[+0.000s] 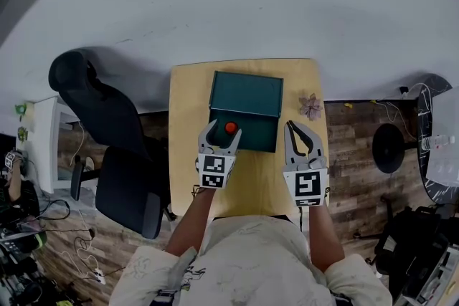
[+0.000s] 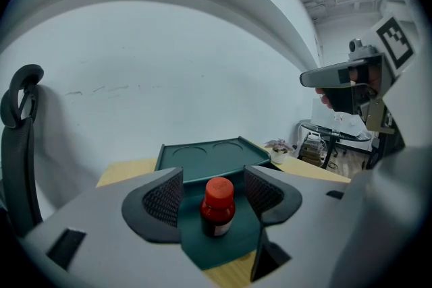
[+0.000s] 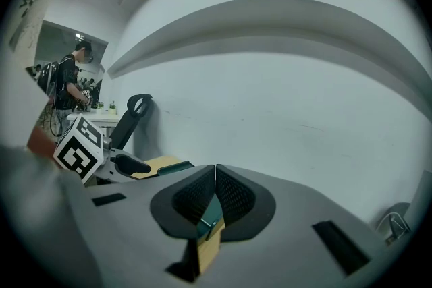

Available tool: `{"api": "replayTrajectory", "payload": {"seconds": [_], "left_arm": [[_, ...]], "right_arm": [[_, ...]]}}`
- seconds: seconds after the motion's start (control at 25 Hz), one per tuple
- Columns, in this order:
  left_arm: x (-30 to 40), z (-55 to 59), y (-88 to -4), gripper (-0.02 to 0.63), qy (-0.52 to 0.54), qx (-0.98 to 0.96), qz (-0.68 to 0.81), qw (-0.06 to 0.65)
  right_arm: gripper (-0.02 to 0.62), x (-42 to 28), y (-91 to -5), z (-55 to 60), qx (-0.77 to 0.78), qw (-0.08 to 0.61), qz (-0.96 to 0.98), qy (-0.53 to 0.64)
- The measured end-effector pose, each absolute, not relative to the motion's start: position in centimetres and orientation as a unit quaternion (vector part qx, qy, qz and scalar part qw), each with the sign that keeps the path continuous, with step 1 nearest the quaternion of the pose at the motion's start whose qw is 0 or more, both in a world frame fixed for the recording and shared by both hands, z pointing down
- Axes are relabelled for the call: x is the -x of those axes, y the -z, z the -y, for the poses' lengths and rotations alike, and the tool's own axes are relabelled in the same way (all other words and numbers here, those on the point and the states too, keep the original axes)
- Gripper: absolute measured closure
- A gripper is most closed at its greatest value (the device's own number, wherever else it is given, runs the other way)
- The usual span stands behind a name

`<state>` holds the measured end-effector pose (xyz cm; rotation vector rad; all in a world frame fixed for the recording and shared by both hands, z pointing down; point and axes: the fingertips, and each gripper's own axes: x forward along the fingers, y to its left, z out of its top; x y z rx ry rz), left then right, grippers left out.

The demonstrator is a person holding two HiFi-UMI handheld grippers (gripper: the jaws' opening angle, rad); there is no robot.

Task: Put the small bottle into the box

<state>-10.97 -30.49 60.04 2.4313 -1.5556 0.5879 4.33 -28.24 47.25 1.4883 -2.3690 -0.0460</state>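
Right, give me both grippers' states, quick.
Left gripper: open, small bottle standing between its jaws, not gripped.
Right gripper: shut, holding nothing.

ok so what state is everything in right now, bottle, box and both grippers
small bottle: upright, red cap on, standing inside the box, not gripped
box: open, lid swung back
left gripper: open, jaws either side of the small bottle, pads off it
right gripper: shut, jaws together, nothing held
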Motion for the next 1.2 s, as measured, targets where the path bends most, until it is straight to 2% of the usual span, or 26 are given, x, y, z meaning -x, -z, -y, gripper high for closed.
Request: {"api": "replayTrajectory", "payload": {"seconds": [0.84,1.2], "left_arm": [[18.2,26.2,-49.3,0.341,-0.105,-0.769,0.628,0.056],[21.4,23.9,-43.4,0.341,-0.073,-0.74,0.668,-0.007]], "right_arm": [[0.577,-1.7,-44.8,28.3,-0.491,0.133,0.86,0.038],[0.577,-1.1,-43.9,27.9,-0.48,0.124,0.867,0.048]]}}
